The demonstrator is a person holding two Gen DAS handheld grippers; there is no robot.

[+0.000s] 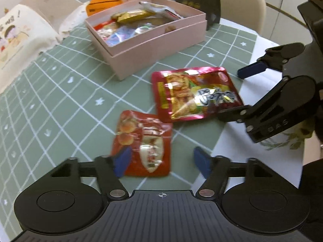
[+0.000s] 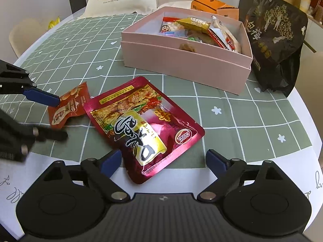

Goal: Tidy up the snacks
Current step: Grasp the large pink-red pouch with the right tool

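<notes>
A small orange-red snack packet (image 1: 142,144) lies on the green checked tablecloth, between the open fingers of my left gripper (image 1: 162,162); it also shows in the right wrist view (image 2: 69,105). A larger magenta snack pouch (image 1: 195,93) lies just beyond it, and its near end sits between the open fingers of my right gripper (image 2: 164,160), as the right wrist view (image 2: 141,127) shows. The pink box (image 1: 159,46) holding several snacks stands behind both packets, and shows in the right wrist view (image 2: 181,60). Neither gripper holds anything.
A black snack bag (image 2: 276,40) leans beside the pink box. An orange carton (image 2: 214,6) stands behind the box. A cream tote bag (image 1: 20,40) lies at the table's far side. Chairs stand around the table. The tablecloth (image 2: 262,117) ends near the right gripper.
</notes>
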